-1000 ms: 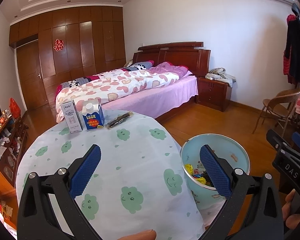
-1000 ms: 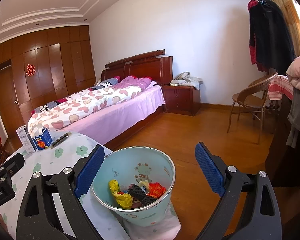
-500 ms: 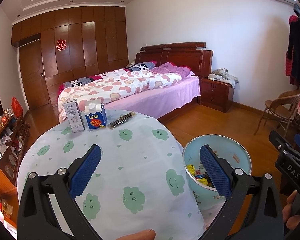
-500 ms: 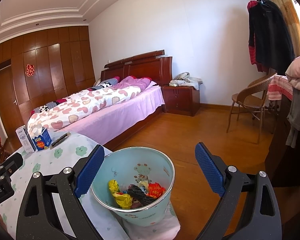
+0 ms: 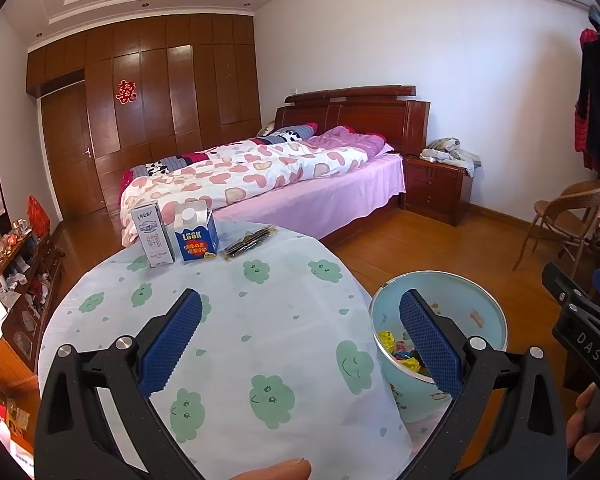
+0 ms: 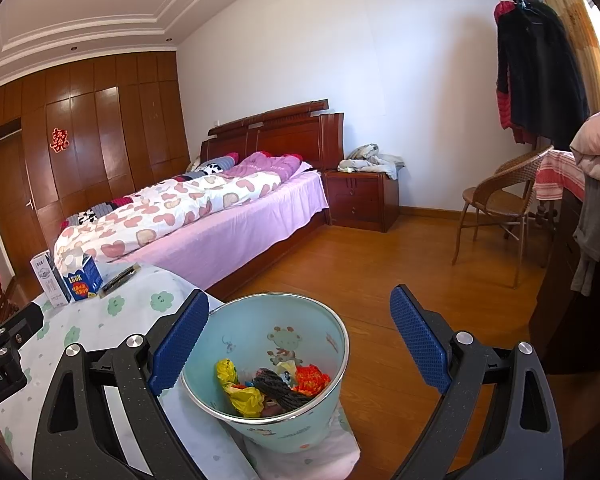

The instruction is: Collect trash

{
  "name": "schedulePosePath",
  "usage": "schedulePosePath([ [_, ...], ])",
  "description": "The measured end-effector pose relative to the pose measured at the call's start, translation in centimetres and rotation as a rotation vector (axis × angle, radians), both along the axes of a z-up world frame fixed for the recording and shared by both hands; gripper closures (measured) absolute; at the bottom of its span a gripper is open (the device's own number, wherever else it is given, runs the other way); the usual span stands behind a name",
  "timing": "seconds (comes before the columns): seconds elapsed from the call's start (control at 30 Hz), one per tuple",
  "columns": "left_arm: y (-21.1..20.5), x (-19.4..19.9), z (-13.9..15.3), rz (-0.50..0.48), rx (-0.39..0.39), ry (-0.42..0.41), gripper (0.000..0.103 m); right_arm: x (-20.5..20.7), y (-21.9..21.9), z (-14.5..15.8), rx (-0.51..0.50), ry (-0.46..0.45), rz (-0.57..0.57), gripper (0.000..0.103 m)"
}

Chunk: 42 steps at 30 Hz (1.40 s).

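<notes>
A light blue trash bin [image 5: 484,312] [image 6: 256,332] stands right of the round table and holds several crumpled wrappers [image 6: 272,388]. On the table's far edge stand a white milk carton [image 5: 153,236] [image 6: 48,280], a blue carton [image 5: 196,234] [image 6: 83,278] and a dark flat wrapper [image 5: 250,239] [image 6: 120,276]. My left gripper [image 5: 300,338] is open and empty above the table's near side. My right gripper [image 6: 300,336] is open and empty above the bin.
The table wears a white cloth with green clouds [image 5: 236,320]. A bed [image 5: 284,176] lies behind it, with a nightstand [image 5: 438,188] and a wicker chair [image 6: 500,200] to the right. A cluttered low cabinet [image 5: 16,280] stands at the left.
The left wrist view has shifted slightly, so the cartons and the bin sit a little further right and lower. Both grippers stay open; the right one has hardly moved.
</notes>
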<state>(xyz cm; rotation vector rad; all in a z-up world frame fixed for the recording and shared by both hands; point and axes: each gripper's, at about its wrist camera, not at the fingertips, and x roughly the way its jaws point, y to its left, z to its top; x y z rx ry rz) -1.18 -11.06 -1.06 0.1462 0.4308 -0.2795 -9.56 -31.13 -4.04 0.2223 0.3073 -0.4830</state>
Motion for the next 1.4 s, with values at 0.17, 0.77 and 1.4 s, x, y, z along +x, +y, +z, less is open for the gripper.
schedulePosePath([
  [0.17,0.01,-0.02,0.05,0.000,0.001,-0.001,0.006,-0.02,0.01,0.06,-0.002,-0.002,0.001,0.013],
  [0.77,0.01,-0.08,0.57,-0.021,-0.016,-0.006,0.006,-0.01,0.01,0.06,-0.001,-0.001,0.001,0.013],
  [1.4,0.02,0.23,0.60,-0.004,-0.009,0.004,0.006,-0.12,-0.21,-0.02,0.001,0.008,0.004,0.013],
])
